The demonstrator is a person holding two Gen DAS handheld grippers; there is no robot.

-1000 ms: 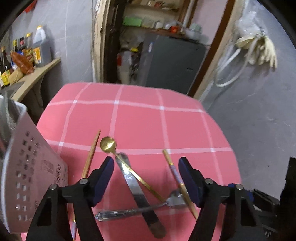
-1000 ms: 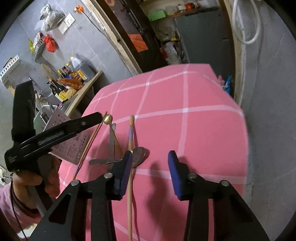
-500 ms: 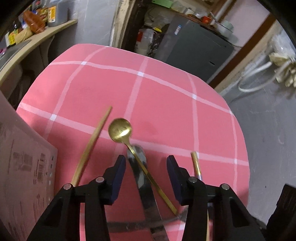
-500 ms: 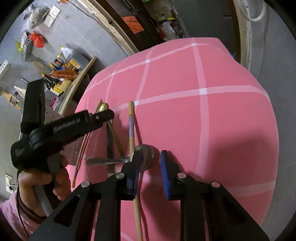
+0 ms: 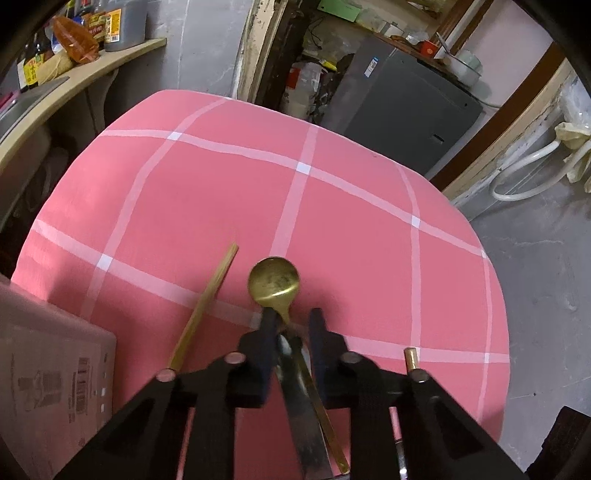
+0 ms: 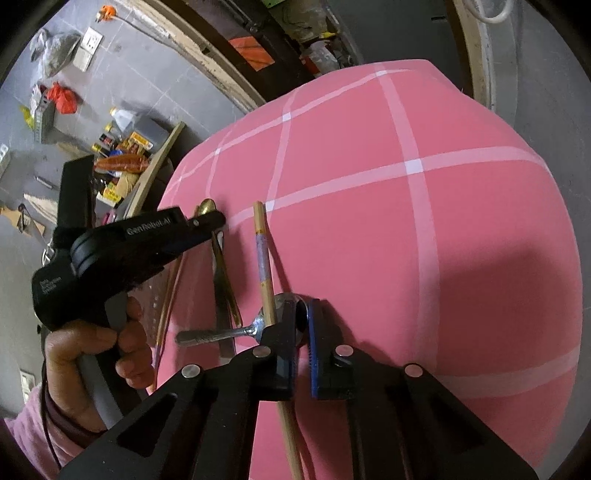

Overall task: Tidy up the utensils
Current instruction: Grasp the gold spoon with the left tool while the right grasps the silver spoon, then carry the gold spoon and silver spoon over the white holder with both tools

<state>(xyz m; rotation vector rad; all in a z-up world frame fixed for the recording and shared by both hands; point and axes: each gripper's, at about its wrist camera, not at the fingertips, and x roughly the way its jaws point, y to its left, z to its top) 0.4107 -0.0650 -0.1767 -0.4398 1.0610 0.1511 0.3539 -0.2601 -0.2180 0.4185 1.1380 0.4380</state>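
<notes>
A gold spoon [image 5: 274, 281] lies on the pink checked tablecloth [image 5: 332, 229], its handle crossing a steel knife [image 5: 301, 406]. My left gripper [image 5: 290, 325] straddles the spoon's neck with a narrow gap between the jaws. A gold chopstick [image 5: 207, 306] lies to its left, another chopstick end [image 5: 410, 358] to its right. In the right wrist view my right gripper [image 6: 301, 325] has closed on the bowl of a steel spoon [image 6: 221, 334], beside a wooden chopstick [image 6: 264, 258]. The left gripper [image 6: 199, 225] shows there over the gold spoon.
A perforated plastic utensil box [image 5: 48, 391] stands at the table's left edge. A counter with bottles [image 5: 74, 33] is at far left, a grey cabinet [image 5: 399, 103] behind the table. The table edge drops to a grey floor [image 5: 546, 277] on the right.
Both grippers moved forward and down toward the utensils and their jaws narrowed. The left now brackets the gold spoon's neck; the right has closed on the steel spoon's bowl.
</notes>
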